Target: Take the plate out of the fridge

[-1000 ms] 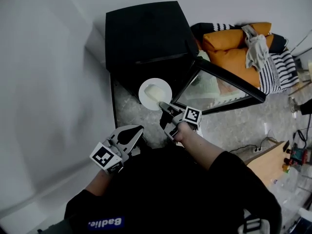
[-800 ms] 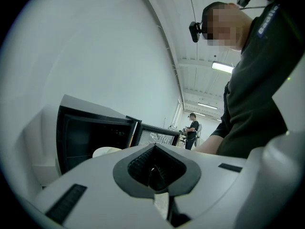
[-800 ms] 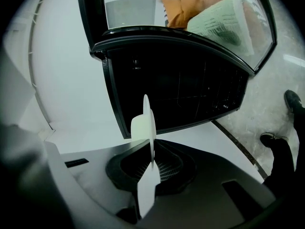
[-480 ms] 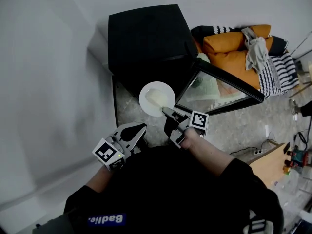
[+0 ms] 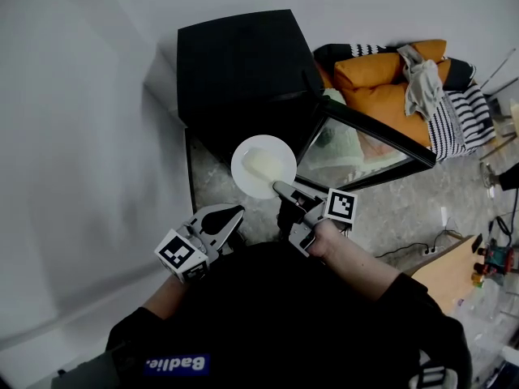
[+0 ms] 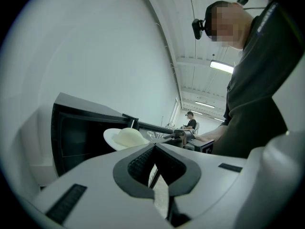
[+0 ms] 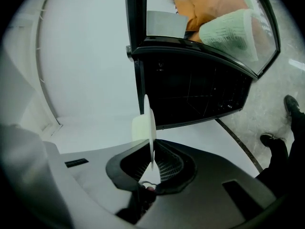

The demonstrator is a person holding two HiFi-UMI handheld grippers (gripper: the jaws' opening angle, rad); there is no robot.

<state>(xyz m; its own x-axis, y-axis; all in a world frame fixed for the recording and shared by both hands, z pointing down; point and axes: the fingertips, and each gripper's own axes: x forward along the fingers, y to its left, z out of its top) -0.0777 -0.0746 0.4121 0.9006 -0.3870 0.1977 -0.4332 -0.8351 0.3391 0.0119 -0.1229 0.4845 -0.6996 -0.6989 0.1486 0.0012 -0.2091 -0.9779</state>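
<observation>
- While the plate is clamped by its near rim in the right gripper, it is held in the air before the open front of the fridge, with nothing underneath it but the floor.
- In the right gripper view the plate is seen edge-on, standing as a thin white line between the fingers, which are clenched on its rim.
- A pale mound of food is carried on the plate. In the right gripper view it bulges out to the left of the plate's edge, just past the fingertips.
- The dark inside of the fridge is seen straight beyond the right fingers, apart from the plate.
- The glass door is swung open and lies to the right of the right fingers.
- The left gripper is held to the left of the right fingers and a little nearer the person's body.
- Its fingers are drawn together at the tips, and nothing is gripped between them.
- From the left gripper view the plate is seen ahead of and above the fingertips, not touched by them, with the black fridge behind it to the left.
- Orange cushions and a striped cloth are seen beyond the open door, well apart from both pairs of fingers.
</observation>
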